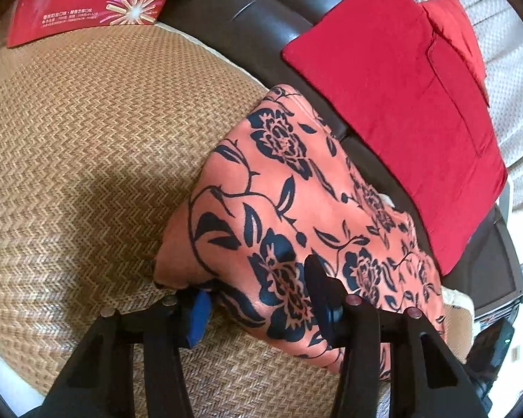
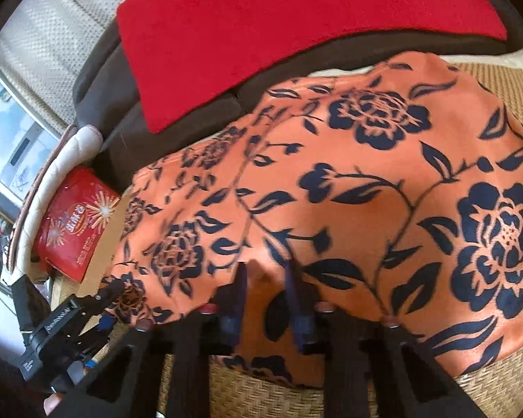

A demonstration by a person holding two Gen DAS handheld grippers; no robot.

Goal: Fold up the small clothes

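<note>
Both pairs of jaws are working the near edge of the garment: the left gripper (image 1: 258, 299) is standing spread, one finger lying on top of the cloth and the other, with its blue pad, sitting at the hem by the mat, so it is straddling the edge without clearly pinching it, while the right gripper (image 2: 266, 278) is holding its fingers close together around a small raised fold of fabric, apparently pinching it, though blur is making the contact hard to confirm. Going from largest to smallest, the woven mat (image 1: 87, 156) is filling the near and left part of the left wrist view, and the orange floral garment (image 1: 296, 191) is lying on it, spreading away from both grippers toward the far side, where it is overlapping a dark brown cushion edge (image 1: 226, 7). Its long axis is running roughly left to right across the jaws. It is looking soft, fairly flat and smooth, printed with dark blue flowers and leaves. Beyond it a folded red cloth (image 1: 401, 104) is resting, and a red egg roll package (image 1: 94, 0) is lying far left. Both grippers are equally near the hem, so the coming fold probably means lifting this edge and carrying it away.
</note>
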